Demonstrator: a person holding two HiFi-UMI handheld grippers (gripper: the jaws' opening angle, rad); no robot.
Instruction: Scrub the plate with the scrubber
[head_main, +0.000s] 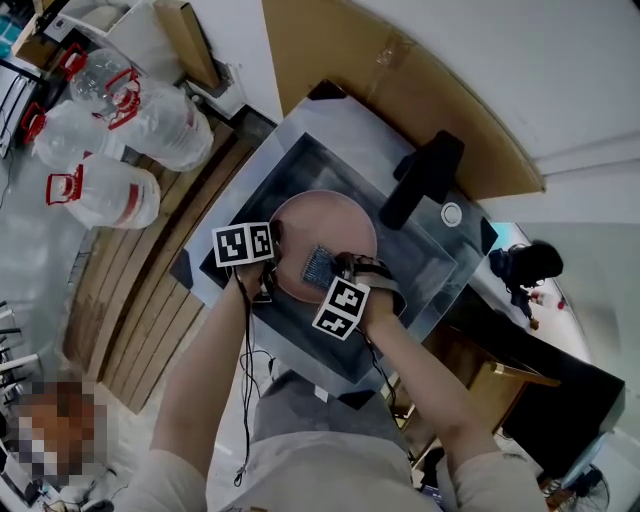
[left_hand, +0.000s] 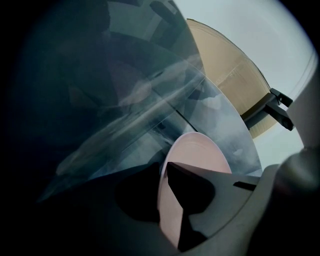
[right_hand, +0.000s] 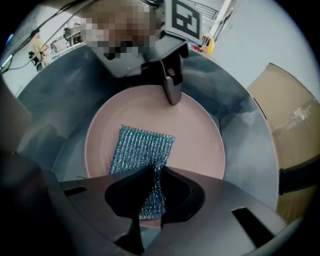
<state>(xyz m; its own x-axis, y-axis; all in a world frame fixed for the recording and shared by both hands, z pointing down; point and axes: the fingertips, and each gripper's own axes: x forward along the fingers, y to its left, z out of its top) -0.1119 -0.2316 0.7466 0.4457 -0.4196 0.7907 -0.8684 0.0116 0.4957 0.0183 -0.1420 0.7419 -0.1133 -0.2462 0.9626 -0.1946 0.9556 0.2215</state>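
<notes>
A pink plate (head_main: 335, 222) lies in a steel sink (head_main: 430, 265). My left gripper (head_main: 270, 268) is shut on the plate's left rim; in the left gripper view the plate (left_hand: 200, 150) runs edge-on between the jaws of the left gripper (left_hand: 172, 200). My right gripper (head_main: 336, 272) is shut on a blue-silver mesh scrubber (head_main: 318, 264). In the right gripper view the scrubber (right_hand: 142, 147) lies flat on the plate (right_hand: 200, 135), its near end pinched in the right gripper (right_hand: 155, 185). The left gripper's fingers (right_hand: 171, 90) sit on the far rim.
A black faucet (head_main: 422, 175) hangs over the sink's far right side. Cardboard (head_main: 400, 80) leans behind the sink. Large water bottles (head_main: 130, 120) lie on the floor at upper left. Another person is at the lower left edge.
</notes>
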